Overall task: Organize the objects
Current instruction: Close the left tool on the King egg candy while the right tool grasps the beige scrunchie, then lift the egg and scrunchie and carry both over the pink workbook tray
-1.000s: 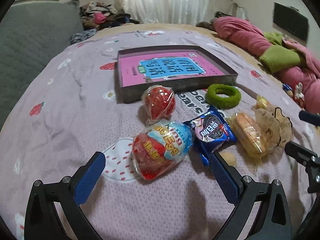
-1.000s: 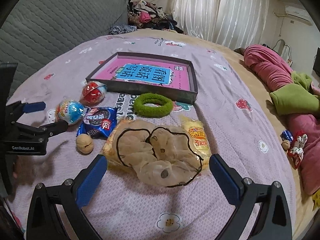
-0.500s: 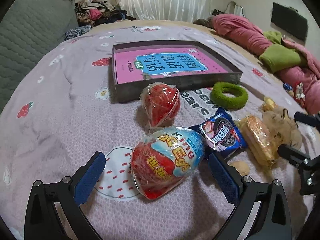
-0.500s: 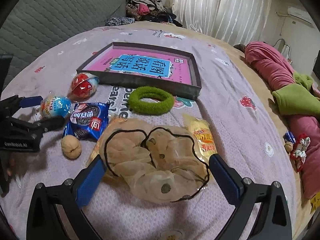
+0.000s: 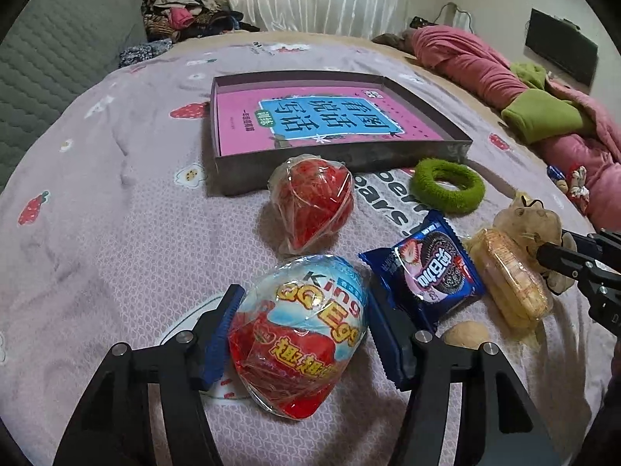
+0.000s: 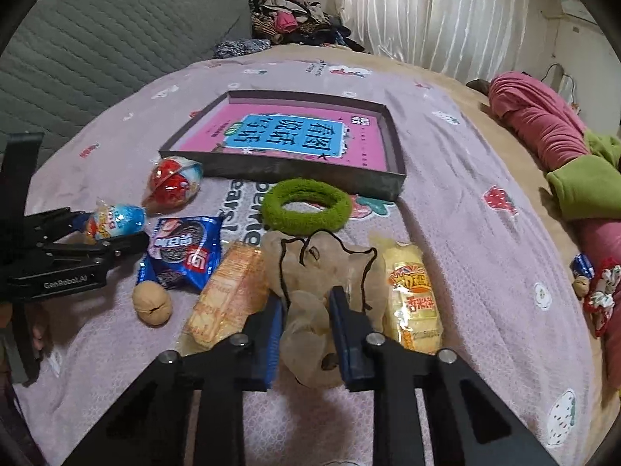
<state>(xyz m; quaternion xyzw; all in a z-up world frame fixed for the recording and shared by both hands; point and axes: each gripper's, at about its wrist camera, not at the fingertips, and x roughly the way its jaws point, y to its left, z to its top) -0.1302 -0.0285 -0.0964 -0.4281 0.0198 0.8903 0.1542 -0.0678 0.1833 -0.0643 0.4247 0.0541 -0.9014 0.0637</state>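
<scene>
Lilac bedding (image 5: 116,233) printed with strawberries and flowers covers the whole bed, with white curtains and a heap of clothes behind it and a grey quilted headboard off to the left.

Low in its own view, the left gripper (image 5: 300,324) has both blue pads pressed against the sides of a large wrapped surprise egg (image 5: 300,334), which fills the space between them and lies on the cover. Straight ahead of it sits a second, red wrapped egg (image 5: 312,206), and beyond that a shallow dark box (image 5: 341,159) holding a pink book (image 5: 310,120) with blue lettering. Just right of the left tongs lies a blue Oreo packet (image 5: 429,272), with a walnut (image 5: 465,334) beside its near corner.

The right gripper (image 6: 306,312) has narrowed on a beige gauzy scrunchie (image 6: 310,310) edged in black, the fabric bunched between the pads. A clear pack of crackers (image 6: 229,295) lies touching the tongs' left side, and a yellow snack packet (image 6: 413,295) lies on their right. Ahead of the scrunchie rests a green fuzzy hair ring (image 6: 306,209), just short of the box's front wall. A rolled pink and green quilt (image 6: 562,147) lies far to the right.
</scene>
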